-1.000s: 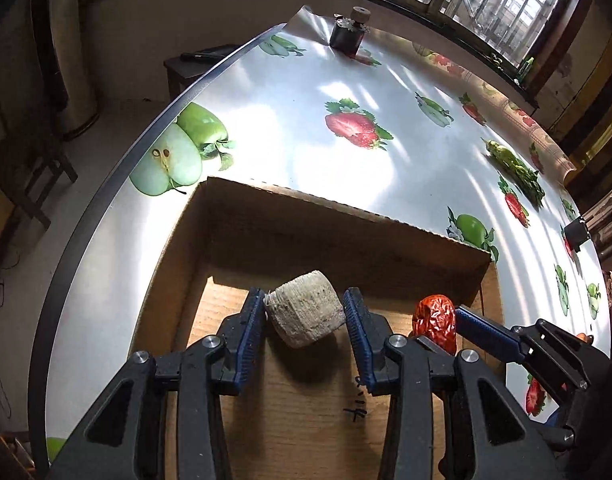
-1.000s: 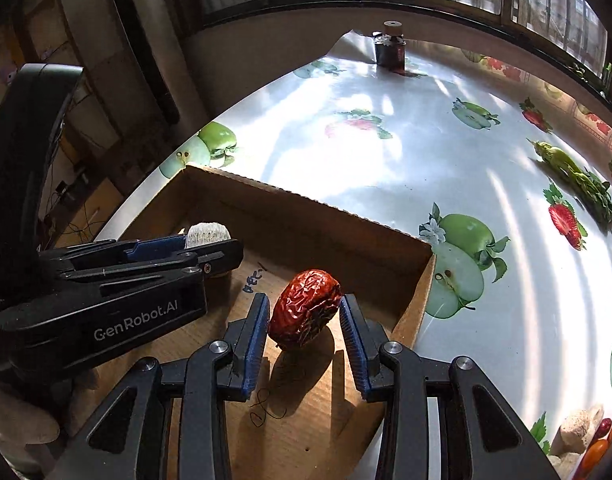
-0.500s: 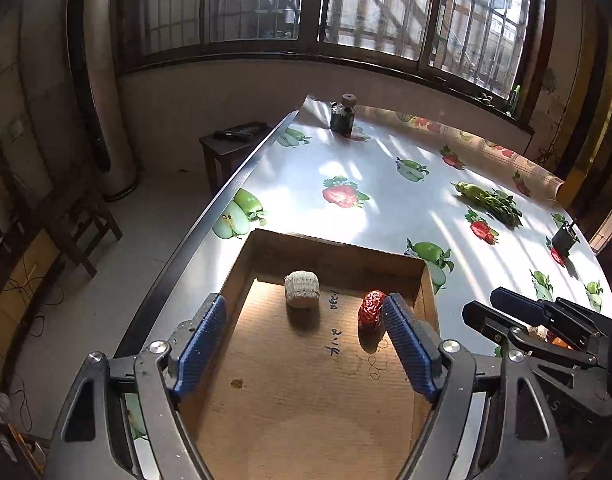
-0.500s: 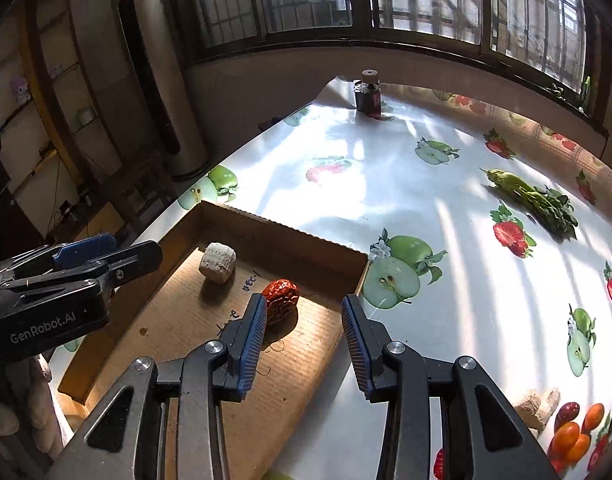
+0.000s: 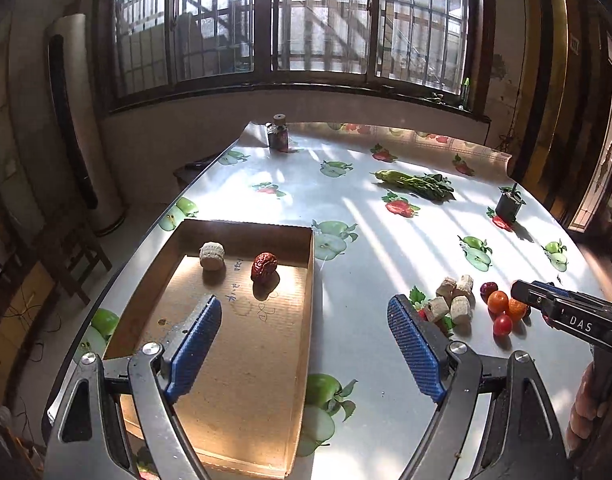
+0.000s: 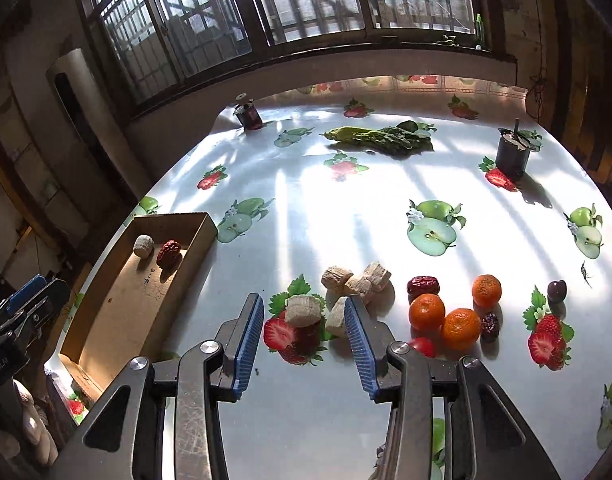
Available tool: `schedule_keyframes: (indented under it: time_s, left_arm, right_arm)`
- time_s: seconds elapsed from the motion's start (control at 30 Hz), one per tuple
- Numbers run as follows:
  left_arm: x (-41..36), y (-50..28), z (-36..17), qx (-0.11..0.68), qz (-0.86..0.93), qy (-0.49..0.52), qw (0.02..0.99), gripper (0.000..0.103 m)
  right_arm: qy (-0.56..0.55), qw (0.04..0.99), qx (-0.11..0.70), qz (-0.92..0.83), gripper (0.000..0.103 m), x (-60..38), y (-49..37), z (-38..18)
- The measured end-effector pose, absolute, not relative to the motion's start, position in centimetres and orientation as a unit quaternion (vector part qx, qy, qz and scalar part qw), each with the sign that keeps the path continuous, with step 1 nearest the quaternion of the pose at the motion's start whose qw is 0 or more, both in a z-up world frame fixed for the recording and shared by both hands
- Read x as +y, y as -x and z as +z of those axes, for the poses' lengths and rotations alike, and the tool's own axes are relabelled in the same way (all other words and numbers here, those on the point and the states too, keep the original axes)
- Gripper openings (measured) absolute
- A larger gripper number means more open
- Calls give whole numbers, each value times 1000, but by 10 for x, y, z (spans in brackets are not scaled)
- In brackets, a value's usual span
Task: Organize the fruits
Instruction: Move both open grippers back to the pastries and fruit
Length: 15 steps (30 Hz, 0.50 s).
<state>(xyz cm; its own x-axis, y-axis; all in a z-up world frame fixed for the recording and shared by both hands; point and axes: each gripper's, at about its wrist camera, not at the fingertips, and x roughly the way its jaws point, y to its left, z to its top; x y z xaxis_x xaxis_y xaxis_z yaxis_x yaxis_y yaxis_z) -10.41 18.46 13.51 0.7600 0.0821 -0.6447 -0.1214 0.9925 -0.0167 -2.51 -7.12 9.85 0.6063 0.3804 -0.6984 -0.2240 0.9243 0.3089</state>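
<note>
Sunlit desk (image 6: 306, 208), loose fruit pile; both jaws open, holding nothing, right gripper (image 6: 303, 330) just widening.
Beige chunks (image 6: 303, 310) light, crumbly: pinch flat sides. Mandarins (image 6: 426, 311) round, may roll.

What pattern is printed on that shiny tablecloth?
The tablecloth is glossy white, printed with green apples and red strawberries; the right wrist view shows it best.

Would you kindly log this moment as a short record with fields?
box: holds one beige chunk and one red date, apart
table: beige chunks, oranges, date loose, right of box
left gripper: open, empty, above box edge
right gripper: open, empty, jaws just been opening, near chunks
</note>
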Motion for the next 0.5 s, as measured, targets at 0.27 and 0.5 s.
schedule_keyframes:
  time_s: [0.27,0.5]
  left_arm:
    - [153,104,132,348,44,6,936,85]
    - [156,92,112,381,34,38,923,85]
  right_arm:
    - [-136,895,409,118,45,-148,37,82]
    - [-170,889,418,77,45,-199,40,62]
